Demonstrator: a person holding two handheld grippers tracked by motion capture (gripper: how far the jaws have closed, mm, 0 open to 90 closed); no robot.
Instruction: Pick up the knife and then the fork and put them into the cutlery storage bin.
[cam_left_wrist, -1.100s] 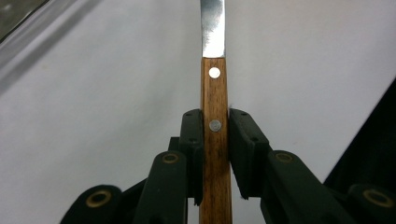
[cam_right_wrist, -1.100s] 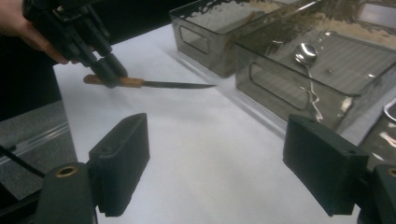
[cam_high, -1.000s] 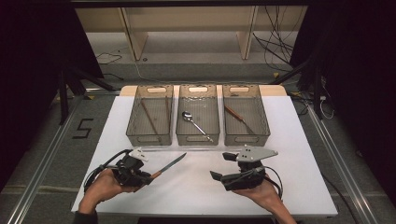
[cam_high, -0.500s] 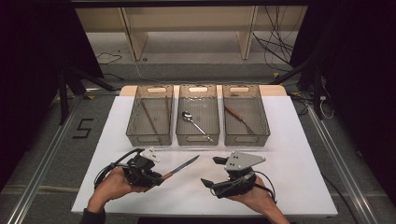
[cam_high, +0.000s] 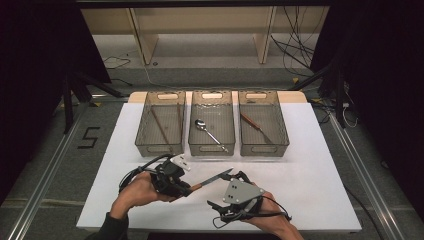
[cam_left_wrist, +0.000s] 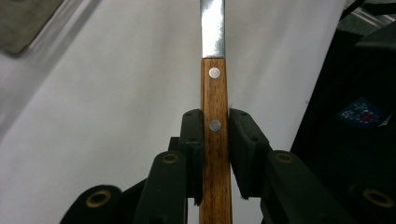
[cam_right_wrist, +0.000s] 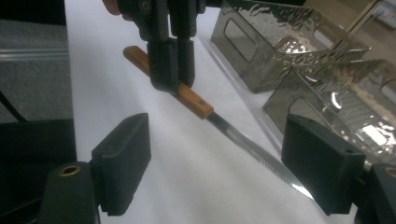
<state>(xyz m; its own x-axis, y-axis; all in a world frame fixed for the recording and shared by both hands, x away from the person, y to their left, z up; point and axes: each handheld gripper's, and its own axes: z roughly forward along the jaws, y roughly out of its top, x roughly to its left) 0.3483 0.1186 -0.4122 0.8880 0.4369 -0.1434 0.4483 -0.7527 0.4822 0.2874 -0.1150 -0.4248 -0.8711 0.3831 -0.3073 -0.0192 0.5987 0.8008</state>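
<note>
A: What is the left tool (cam_high: 186, 186) doing?
B: Its two black jaws are squeezed tight on the wooden handle of a knife (cam_high: 212, 179). The knife is up off the white desk (cam_high: 310, 165), and its blade points over at the right tool (cam_high: 227, 192).

A: And the right tool?
B: Its jaws are wide apart with nothing in them. The blade tip is near them.

A: What else is there?
B: Three see-through bins. The middle bin (cam_high: 212, 146) has a spoon (cam_high: 207, 132) in it.

Knife (cam_left_wrist: 215, 116): glossy metal blade, smooth wooden handle, apparently riveted.
</note>
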